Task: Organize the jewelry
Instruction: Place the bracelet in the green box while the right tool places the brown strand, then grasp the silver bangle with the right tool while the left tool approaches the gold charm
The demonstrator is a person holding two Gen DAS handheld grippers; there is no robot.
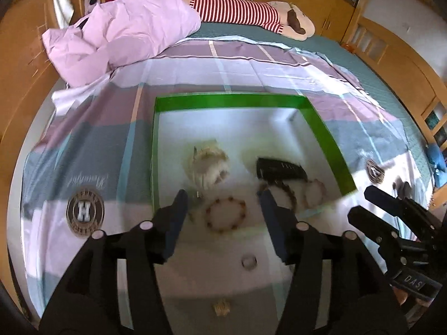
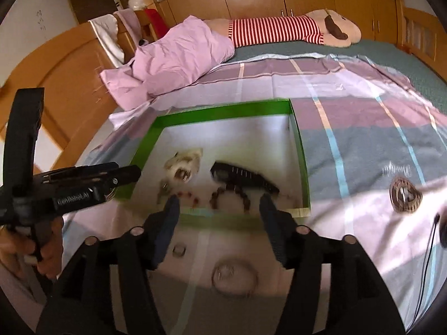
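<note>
1. Tongs first: your left tongs (image 1: 223,195) stand released, nothing between the fingers, hovering over the near edge of the green-rimmed tray (image 1: 232,102) on the bed.
2. Inside the tray, from left to right, lie a cream fluffy hair clip (image 1: 208,164), a red-beaded bracelet (image 1: 225,215) nearer you, a black comb clip (image 1: 280,169), and two more beaded bracelets (image 1: 290,192) at the right wall.
3. Outside the tray, on the bedsheet (image 1: 83,145) close to you, sit a small metal ring (image 1: 249,262) and a tiny pale trinket (image 1: 222,307); the right wrist view also shows a clear bangle (image 2: 234,277) there.
4. Your right tongs (image 2: 219,203) are released too, empty, just short of the tray's near wall.
5. The ring looks light, hard and slippery, likely to sink into the soft sheet; pinch it across its band from above. The bangle seems stiff: take its rim, not the hollow.
</note>
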